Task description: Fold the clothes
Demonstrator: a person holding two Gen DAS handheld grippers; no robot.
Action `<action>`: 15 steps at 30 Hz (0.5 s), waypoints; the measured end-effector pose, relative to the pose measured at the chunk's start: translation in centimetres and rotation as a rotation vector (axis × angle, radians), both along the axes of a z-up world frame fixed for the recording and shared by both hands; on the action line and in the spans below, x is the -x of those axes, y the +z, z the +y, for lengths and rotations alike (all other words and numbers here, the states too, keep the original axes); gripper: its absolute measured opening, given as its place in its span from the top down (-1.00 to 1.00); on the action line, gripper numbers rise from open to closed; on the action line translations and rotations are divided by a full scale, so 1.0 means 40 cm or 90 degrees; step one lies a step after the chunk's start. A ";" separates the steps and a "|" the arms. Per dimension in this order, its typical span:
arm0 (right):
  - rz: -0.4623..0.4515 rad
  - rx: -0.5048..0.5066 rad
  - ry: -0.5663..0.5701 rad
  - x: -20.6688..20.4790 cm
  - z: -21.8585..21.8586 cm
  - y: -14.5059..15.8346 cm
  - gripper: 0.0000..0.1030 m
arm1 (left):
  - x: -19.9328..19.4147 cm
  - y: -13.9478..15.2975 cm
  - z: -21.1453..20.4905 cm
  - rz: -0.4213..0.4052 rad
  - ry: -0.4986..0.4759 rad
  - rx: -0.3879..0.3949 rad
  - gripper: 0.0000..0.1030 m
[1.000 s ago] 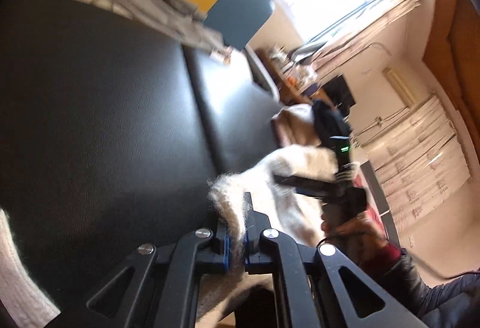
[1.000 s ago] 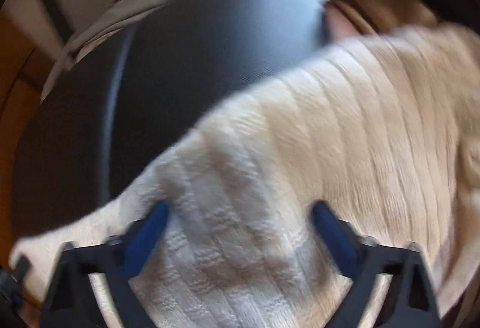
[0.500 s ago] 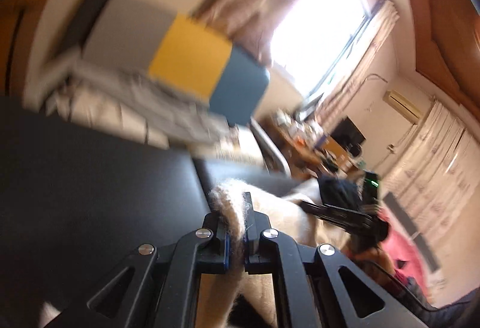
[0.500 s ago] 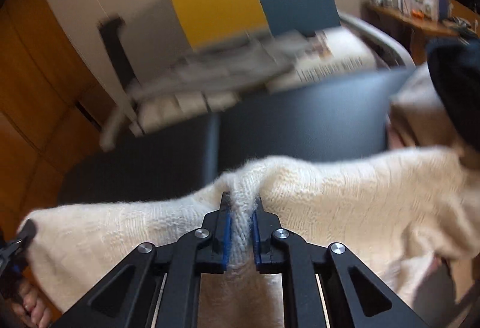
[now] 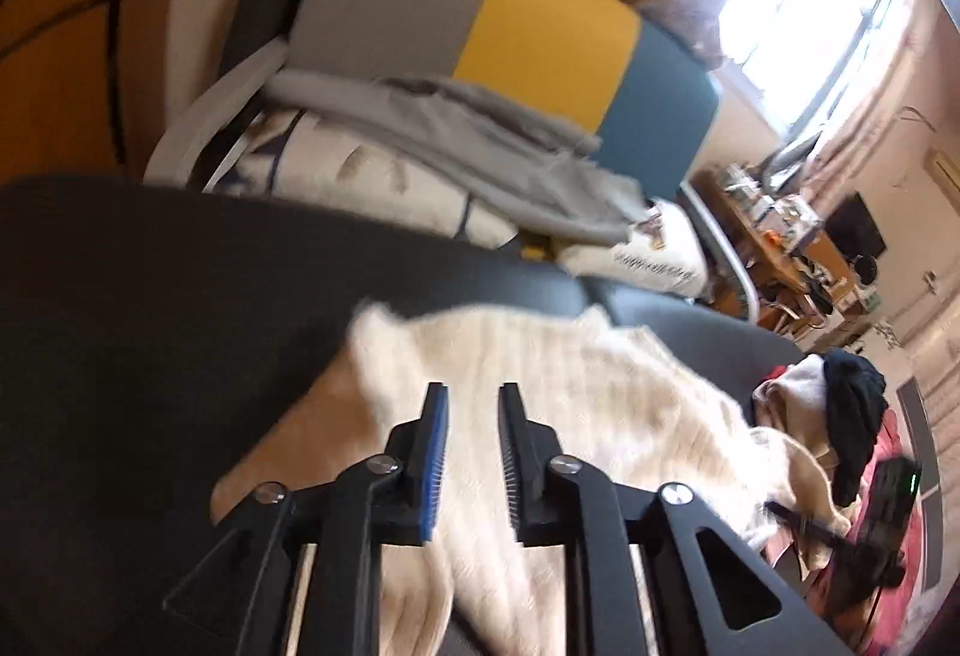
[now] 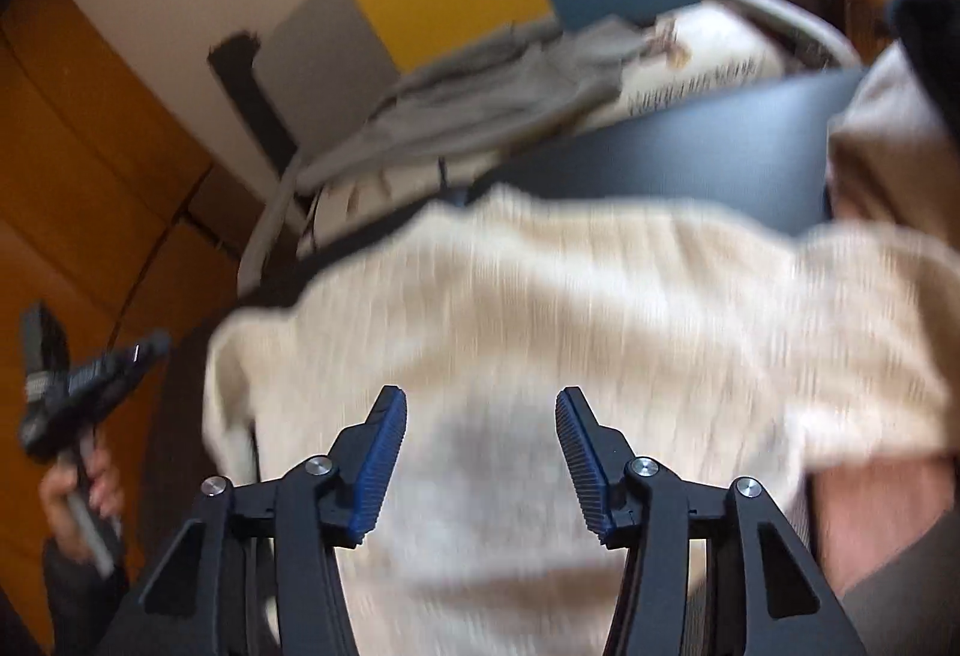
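The cream sweater (image 5: 576,392) lies spread on the dark tabletop (image 5: 150,296), directly under and ahead of both sets of jaws, with its long axis running across the right wrist view from the left hand's side toward the heap of other clothes (image 5: 840,404) at the far right. The left gripper (image 5: 471,416) hangs over the sweater's left end; its jaws have just been opening and now stand a narrow slot apart, with nothing pinched between the pads, only knit seen below the gap. The right gripper (image 6: 480,440) hangs over the middle of the garment; its jaws have also just been opening, now about half spread, and they hold nothing, the fabric lying beneath them. In the right wrist view the left hand (image 6: 78,494) shows at the left edge, just off the sweater's near corner, so the left side is the nearer one to that end, while the right is better placed for the body or the far sleeve. I judge the cloth freshly laid out, and the next grab turns on picking an edge along that long axis; motion blur hides the sweater's exact hem and sleeves.
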State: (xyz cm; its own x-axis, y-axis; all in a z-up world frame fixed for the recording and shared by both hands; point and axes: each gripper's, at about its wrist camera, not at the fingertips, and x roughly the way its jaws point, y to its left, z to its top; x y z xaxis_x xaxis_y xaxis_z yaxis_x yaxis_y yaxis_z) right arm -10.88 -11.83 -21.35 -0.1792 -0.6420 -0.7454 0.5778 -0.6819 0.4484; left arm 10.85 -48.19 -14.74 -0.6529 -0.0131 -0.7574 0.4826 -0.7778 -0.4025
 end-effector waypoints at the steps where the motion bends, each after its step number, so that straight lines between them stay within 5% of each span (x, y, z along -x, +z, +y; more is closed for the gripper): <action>1: -0.008 -0.012 0.019 -0.027 0.020 -0.027 -0.03 | -0.022 -0.011 0.010 -0.002 -0.005 -0.008 0.66; 4: -0.033 -0.044 0.064 -0.106 0.065 -0.093 -0.04 | -0.091 -0.056 0.053 0.012 -0.001 -0.006 0.64; 12: -0.111 0.008 0.123 -0.271 0.131 -0.096 -0.14 | -0.307 -0.225 0.192 0.024 0.024 -0.173 0.64; 15: -0.165 0.031 0.154 -0.326 0.139 -0.106 -0.20 | -0.375 -0.261 0.232 0.022 0.047 -0.193 0.64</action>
